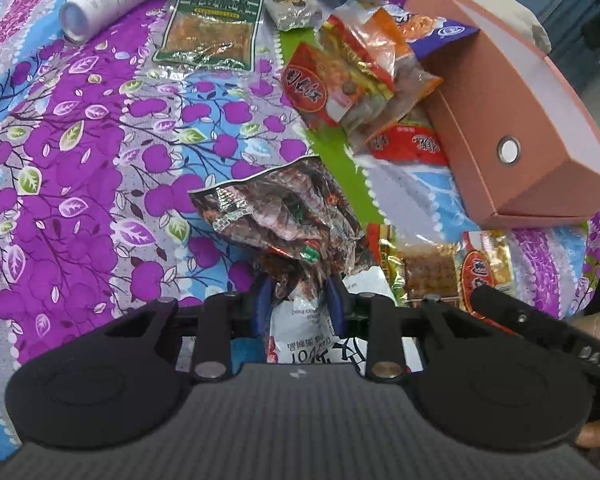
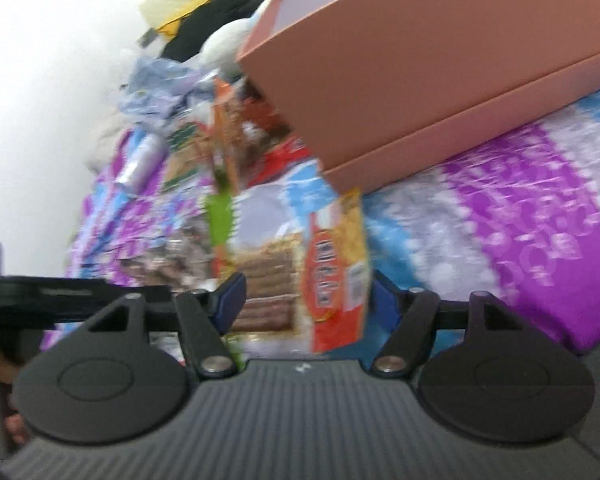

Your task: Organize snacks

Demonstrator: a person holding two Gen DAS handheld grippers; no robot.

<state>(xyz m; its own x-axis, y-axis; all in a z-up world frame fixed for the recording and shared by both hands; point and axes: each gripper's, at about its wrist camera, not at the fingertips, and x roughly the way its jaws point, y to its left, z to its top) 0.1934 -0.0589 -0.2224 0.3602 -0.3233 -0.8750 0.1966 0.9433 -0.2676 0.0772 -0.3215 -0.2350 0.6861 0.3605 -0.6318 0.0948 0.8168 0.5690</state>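
Here, left fingers [image 1: 300,304] pinching crinkled snack bag [image 1: 276,216], right fingers [image 2: 306,296] apparently parted around orange packet [image 2: 332,268].

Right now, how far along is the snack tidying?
Early, by the look of it. Done: nothing clearly; snacks lean against the pink box, not neatly inside. In hand: the left gripper pinches a crinkly brown packet; an orange packet sits between the right gripper fingers, grip unclear. Left: the heap by the box and the green packet.
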